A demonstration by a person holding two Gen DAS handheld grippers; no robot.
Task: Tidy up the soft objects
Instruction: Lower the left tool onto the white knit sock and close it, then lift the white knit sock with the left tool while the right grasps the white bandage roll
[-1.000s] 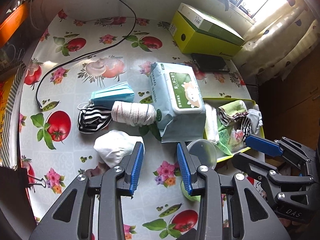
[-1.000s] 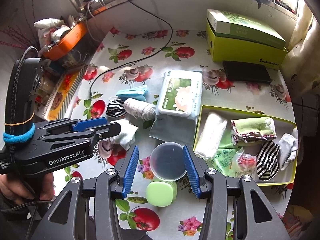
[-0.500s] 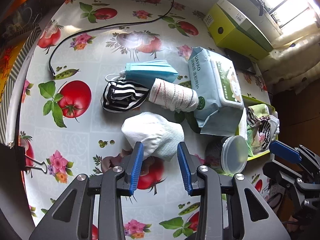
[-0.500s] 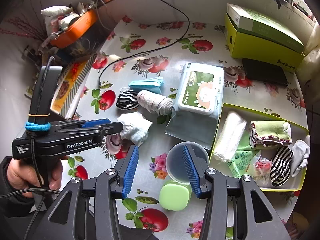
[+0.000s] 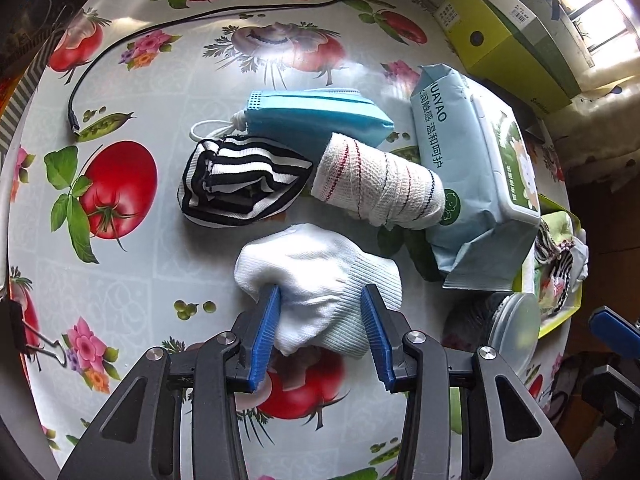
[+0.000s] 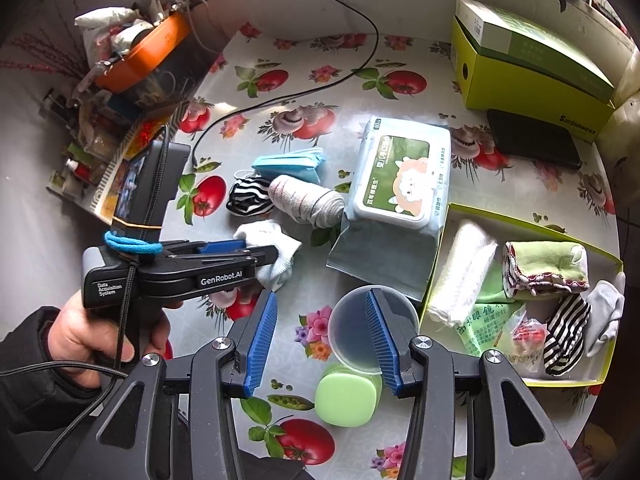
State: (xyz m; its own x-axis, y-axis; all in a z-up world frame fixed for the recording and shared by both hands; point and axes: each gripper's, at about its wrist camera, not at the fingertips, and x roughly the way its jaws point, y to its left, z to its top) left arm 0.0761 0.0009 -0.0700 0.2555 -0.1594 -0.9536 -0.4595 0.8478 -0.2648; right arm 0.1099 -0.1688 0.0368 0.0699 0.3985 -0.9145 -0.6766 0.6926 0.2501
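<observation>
The left gripper (image 5: 320,320) points steeply down at the bench (image 5: 132,280), its jaws opening, with a bunched white sock (image 5: 316,272) between the blue pads; the left pad touches the cloth, the right stands just beside it. Only this close view shows the sock's ribbed knit and the red and dark threads wound round the bandage roll (image 5: 380,188), which lies between a striped black-and-white sock (image 5: 240,184) and a pack of wet wipes (image 5: 476,176), with a folded blue face mask (image 5: 316,114) just behind.

The right wrist view takes in more: the person's hand (image 6: 92,336) on the left gripper's handle, and a yellow-green tray (image 6: 600,256) at the right that holds a rolled white cloth (image 6: 460,276), a folded green cloth (image 6: 548,264), another striped sock (image 6: 564,332) and small packets. The right gripper (image 6: 320,336) hangs half open and empty above a clear plastic cup (image 6: 352,340) and a green lidded container (image 6: 346,400).

The bench wears an oilcloth printed with tomatoes, mushrooms and flowers. A black cable (image 6: 288,96) runs across it, and a green box (image 6: 532,60) stands at the far edge below a window.
</observation>
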